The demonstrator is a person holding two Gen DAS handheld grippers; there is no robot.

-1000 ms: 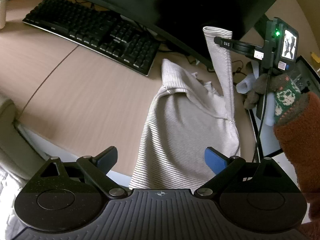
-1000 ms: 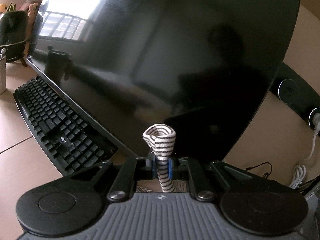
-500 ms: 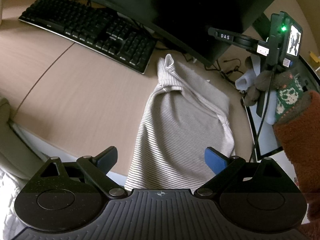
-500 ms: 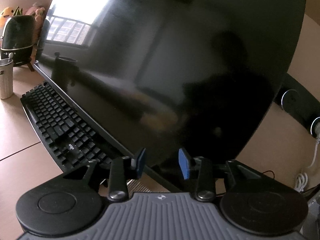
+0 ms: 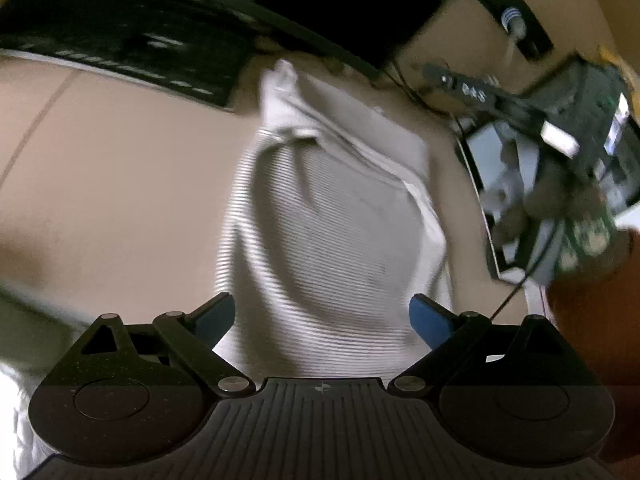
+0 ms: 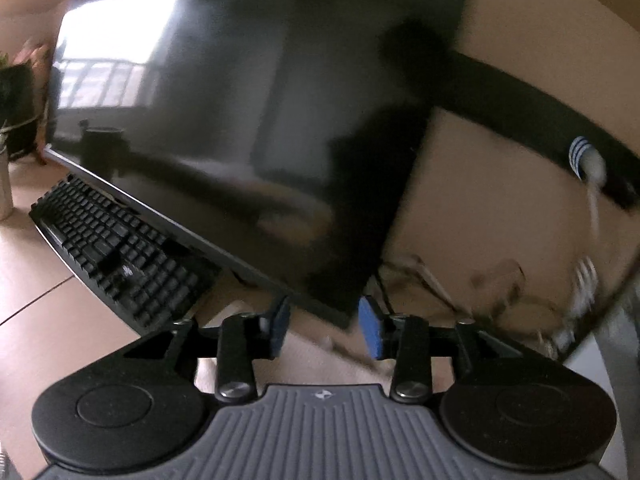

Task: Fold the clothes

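A grey-and-white striped garment (image 5: 332, 236) lies folded lengthwise on the wooden desk (image 5: 120, 184), its far end by the monitor base. My left gripper (image 5: 322, 314) is open and empty, just above the garment's near end. My right gripper (image 6: 325, 326) is open and empty, held above the desk in front of the monitor's lower edge. The right gripper also shows in the left wrist view (image 5: 480, 96), up at the right, blurred. The garment does not show in the right wrist view.
A black keyboard (image 6: 116, 248) lies to the left under a large dark monitor (image 6: 240, 120). Cables (image 6: 432, 280) and a wall socket (image 6: 584, 160) are behind the monitor. A dark tray with small items (image 5: 560, 200) stands right of the garment.
The right gripper let go of the striped sleeve, which dropped onto the garment, and has swung right. The left gripper has moved closer over the garment; both views are now blurred.
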